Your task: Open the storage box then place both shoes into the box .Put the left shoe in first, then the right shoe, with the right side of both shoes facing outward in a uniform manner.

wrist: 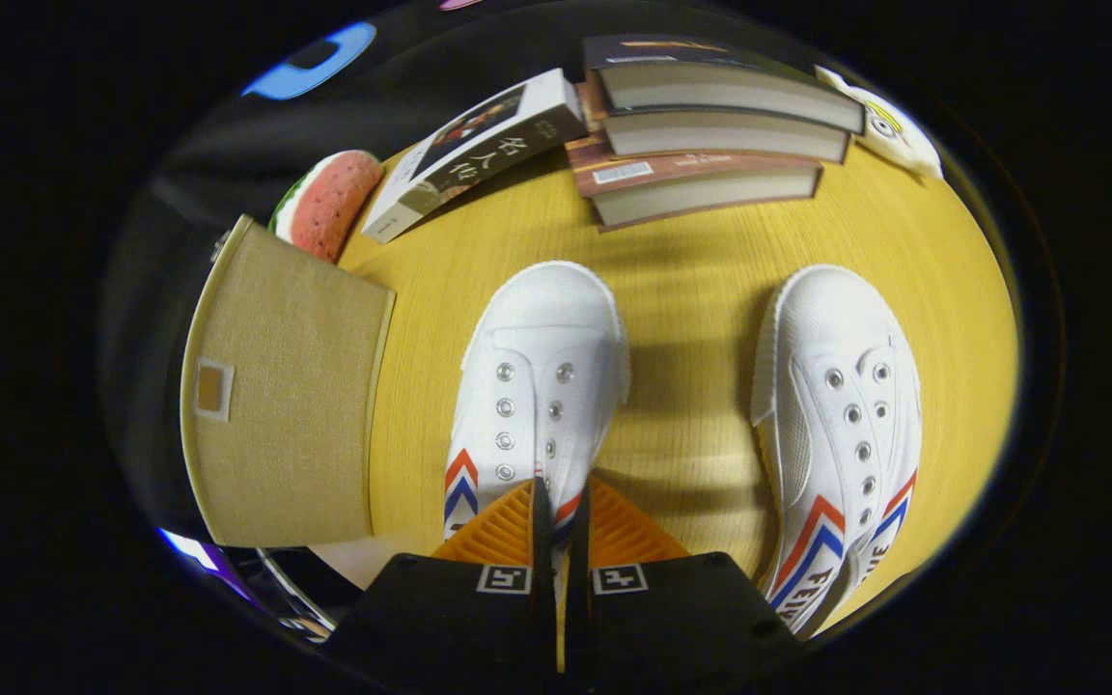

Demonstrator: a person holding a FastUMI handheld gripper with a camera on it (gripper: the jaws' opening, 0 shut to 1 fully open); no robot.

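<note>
Here, tongs [558,507] pinched on left shoe [537,386], its toe forward, lengthwise parallel to right shoe [841,425].

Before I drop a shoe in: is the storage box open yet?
Shut. The beige storage box has its flat lid on; both shoes are on the table, outside.

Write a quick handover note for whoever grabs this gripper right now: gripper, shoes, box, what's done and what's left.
Gripper: fingers nearly together over the rear of the left shoe; whether they pinch it is unclear.
Right shoe lies beside it on the yellow table.
Storage box, closed, sits just past the left shoe.
Done: neither shoe boxed.
Left: open box, left shoe in, then right shoe.
</note>
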